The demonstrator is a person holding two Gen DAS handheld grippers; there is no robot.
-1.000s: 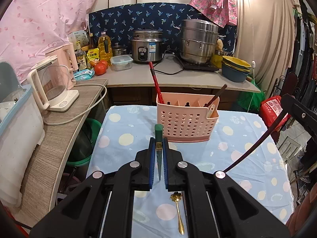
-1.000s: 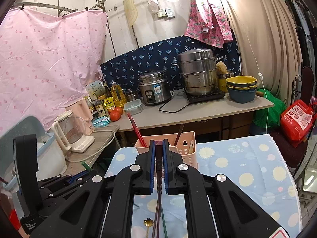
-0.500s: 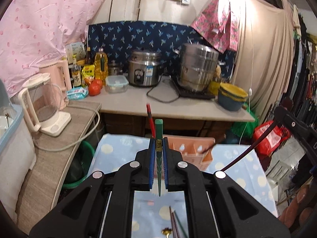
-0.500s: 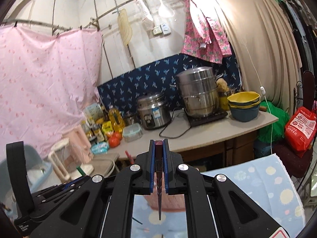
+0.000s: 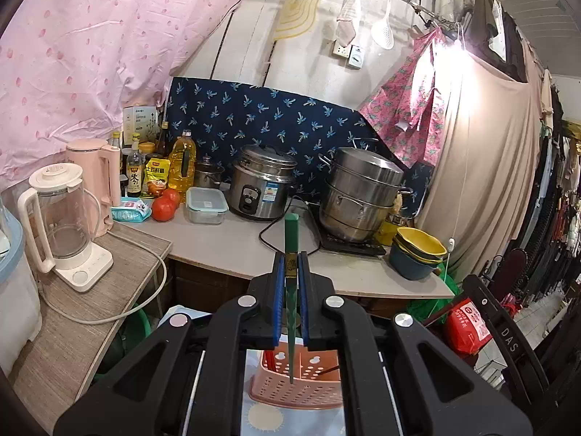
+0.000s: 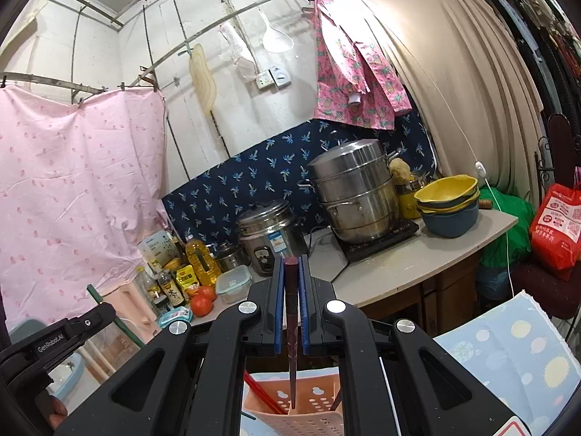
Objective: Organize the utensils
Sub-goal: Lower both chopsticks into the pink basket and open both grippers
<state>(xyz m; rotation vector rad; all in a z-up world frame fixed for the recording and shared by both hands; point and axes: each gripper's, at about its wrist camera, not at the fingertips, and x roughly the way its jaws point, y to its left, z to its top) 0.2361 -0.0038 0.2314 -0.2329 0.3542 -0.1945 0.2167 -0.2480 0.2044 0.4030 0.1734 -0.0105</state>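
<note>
My left gripper [image 5: 290,265] is clamped on one green chopstick [image 5: 291,239]; the two blue pads [image 5: 278,301] press its sides with only the stick's width between them. Its square top sticks out at twelve o'clock past the fingertips and its thin tip hangs down at six o'clock, over the pink perforated basket [image 5: 297,388] that sits on the blue dotted tablecloth [image 5: 261,418]. My right gripper [image 6: 290,269] is closed the same way on one dark maroon chopstick [image 6: 291,327], its blunt end level with the fingertips and its tip pointing at six o'clock into the basket's open top [image 6: 312,399]. Whether either tip touches the basket I cannot tell. In the basket, from the right view, I count one red chopstick [image 6: 259,392] leaning toward ten o'clock and one dark handle [image 6: 336,401] at the four o'clock side. On the counter beyond, I count one rice cooker [image 5: 261,189], one stacked steel steamer pot [image 5: 359,192], two tomatoes [image 5: 165,205], one clear lidded box [image 5: 206,205], and a stack of bowls [image 5: 417,254], yellow above blue; their number is unclear. At nine o'clock stand one clear jug [image 5: 61,225] and one pink kettle [image 5: 96,181].
</note>
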